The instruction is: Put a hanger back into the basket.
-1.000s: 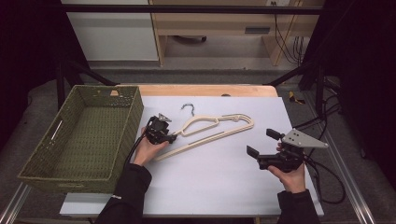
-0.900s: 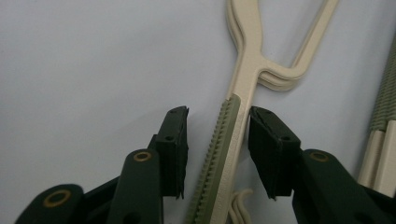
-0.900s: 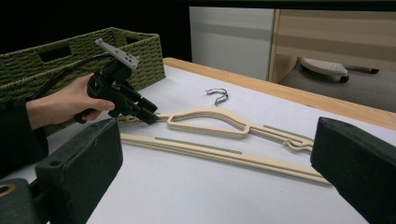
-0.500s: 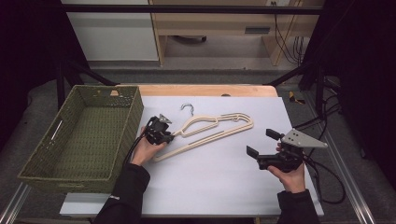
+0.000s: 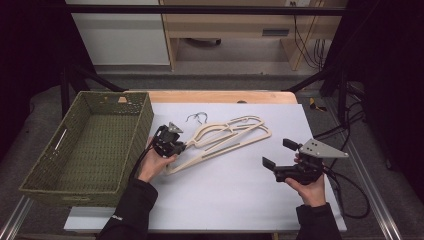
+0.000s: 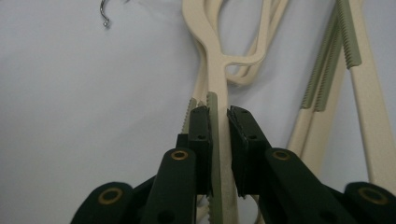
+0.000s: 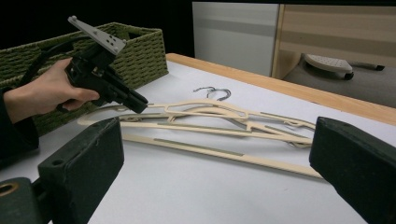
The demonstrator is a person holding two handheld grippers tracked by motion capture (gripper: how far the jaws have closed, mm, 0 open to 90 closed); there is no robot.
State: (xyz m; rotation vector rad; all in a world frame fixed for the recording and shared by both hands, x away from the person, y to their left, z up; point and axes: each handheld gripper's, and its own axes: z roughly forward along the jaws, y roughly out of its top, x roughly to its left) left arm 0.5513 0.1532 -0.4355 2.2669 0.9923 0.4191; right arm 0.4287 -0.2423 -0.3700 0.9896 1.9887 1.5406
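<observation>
While the hangers lie stacked near the middle of the table, just right of the basket, one arm of the top hanger is pinched between the jaws of the left gripper, which have just been closing on it. A grip is thus judged to be made, and a lift toward the basket is likely the step in hand. Compared with a second ago, the left gripper is seen slightly raised, with the near end of the hanger coming up off the table. The hooks point toward the far edge. The right gripper is held near the right edge, unmoved, its jaws spread wide with nothing between them.
</observation>
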